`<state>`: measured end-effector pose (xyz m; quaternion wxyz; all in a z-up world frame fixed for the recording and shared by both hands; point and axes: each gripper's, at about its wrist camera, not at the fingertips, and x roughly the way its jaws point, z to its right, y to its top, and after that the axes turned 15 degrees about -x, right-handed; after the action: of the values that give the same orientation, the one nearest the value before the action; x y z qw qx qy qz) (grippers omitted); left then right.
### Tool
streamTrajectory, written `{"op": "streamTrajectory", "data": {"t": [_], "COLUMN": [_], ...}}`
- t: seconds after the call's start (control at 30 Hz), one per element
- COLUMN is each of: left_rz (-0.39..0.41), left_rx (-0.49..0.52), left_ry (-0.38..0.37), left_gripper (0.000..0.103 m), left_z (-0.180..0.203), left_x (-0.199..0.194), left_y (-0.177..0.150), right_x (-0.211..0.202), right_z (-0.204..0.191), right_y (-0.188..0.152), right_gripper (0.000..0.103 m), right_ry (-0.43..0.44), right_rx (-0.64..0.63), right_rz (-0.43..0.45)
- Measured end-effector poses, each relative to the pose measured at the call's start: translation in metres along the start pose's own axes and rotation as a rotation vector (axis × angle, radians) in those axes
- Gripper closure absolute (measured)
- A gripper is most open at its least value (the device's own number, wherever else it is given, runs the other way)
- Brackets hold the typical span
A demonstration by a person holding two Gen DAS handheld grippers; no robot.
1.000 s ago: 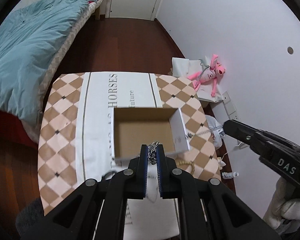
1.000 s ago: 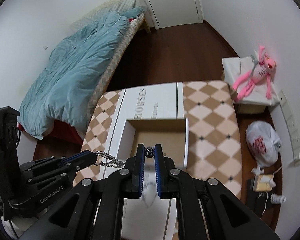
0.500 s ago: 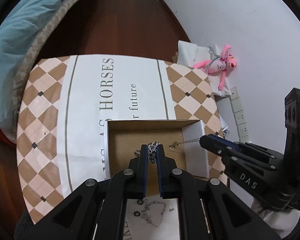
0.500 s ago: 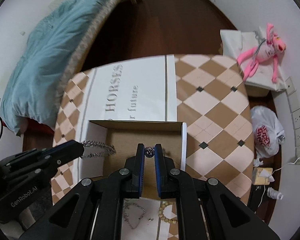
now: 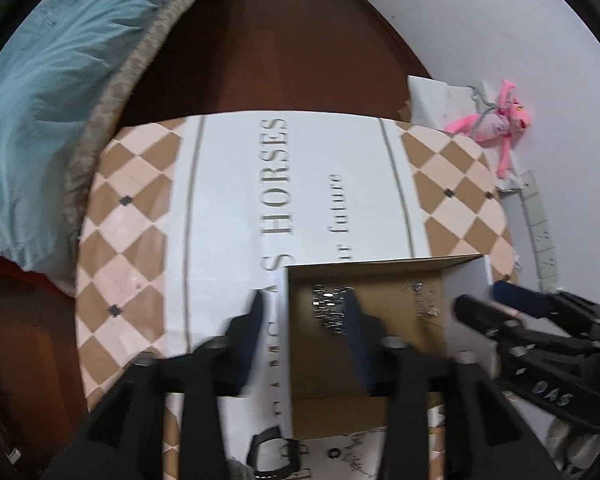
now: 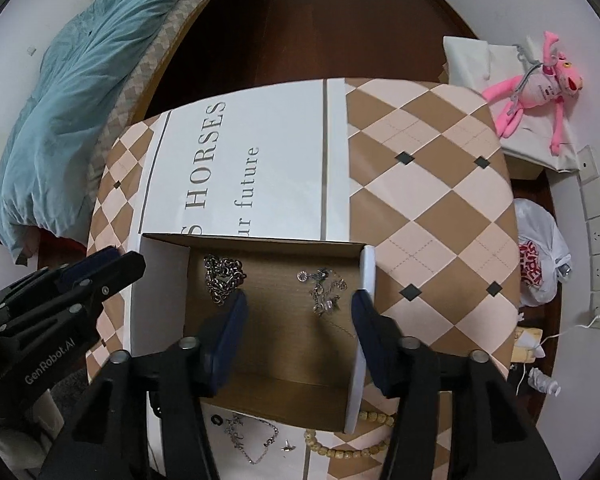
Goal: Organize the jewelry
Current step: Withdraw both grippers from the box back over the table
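Both tools are hanging over an open cardboard box (image 6: 276, 344) sitting on the patterned counter (image 6: 432, 208), and both sets of jaws are opening with nothing pinched between them.

The right wrist view is showing the box floor sharply: a heavy chain (image 6: 222, 276) is lying near the left wall and a thin necklace (image 6: 326, 290) is lying nearer the right wall, the two apart. The right tool (image 6: 298, 308) is spreading around the necklace without touching it. The left tool (image 6: 80, 276) is showing at the left edge, outside the box. On the counter before the box, a fine chain (image 6: 256, 440) and a bead string (image 6: 352, 446) are lying (only this view is showing the beads).

The left wrist view is blurring badly. The left tool (image 5: 304, 320) is straddling the box's left wall, with the chain smeared between its fingers. A black ring (image 5: 334, 454) is lying on the counter.
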<state>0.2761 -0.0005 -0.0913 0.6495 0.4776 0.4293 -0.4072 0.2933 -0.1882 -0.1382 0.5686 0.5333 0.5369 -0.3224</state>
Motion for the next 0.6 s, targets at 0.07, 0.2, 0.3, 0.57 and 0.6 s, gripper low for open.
{"op": "streamTrajectory", "data": {"t": [0.07, 0.2, 0.3, 0.57, 0.6], "left_rz": [0.036, 0.097, 0.124, 0.163, 0.167], "left_rx": [-0.010, -0.005, 0.007, 0.006, 0.002], "left_ry": [0.022, 0.072, 0.091, 0.103, 0.100], "left_gripper": [0.033, 0.012, 0.003, 0.003, 0.003], "left_z": [-0.005, -0.012, -0.016, -0.021, -0.022], "left_x": [-0.003, -0.009, -0.012, -0.022, -0.024], "left_y": [-0.002, -0.015, -0.027, -0.054, -0.057], "right_x": [-0.006, -0.016, -0.017, -0.016, -0.018], "right_z": [-0.001, -0.008, -0.013, -0.021, -0.021], "right_y": [-0.004, -0.019, -0.035, -0.067, -0.069], "right_gripper": [0.046, 0.015, 0.009, 0.005, 0.005], "right_ry": [-0.031, -0.128, -0.202, -0.239, -0.242], "right_rx": [0.004, -0.014, -0.025, 0.008, 0.010], "right_rz": [0.013, 0.022, 0.020, 0.035, 0.040]}}
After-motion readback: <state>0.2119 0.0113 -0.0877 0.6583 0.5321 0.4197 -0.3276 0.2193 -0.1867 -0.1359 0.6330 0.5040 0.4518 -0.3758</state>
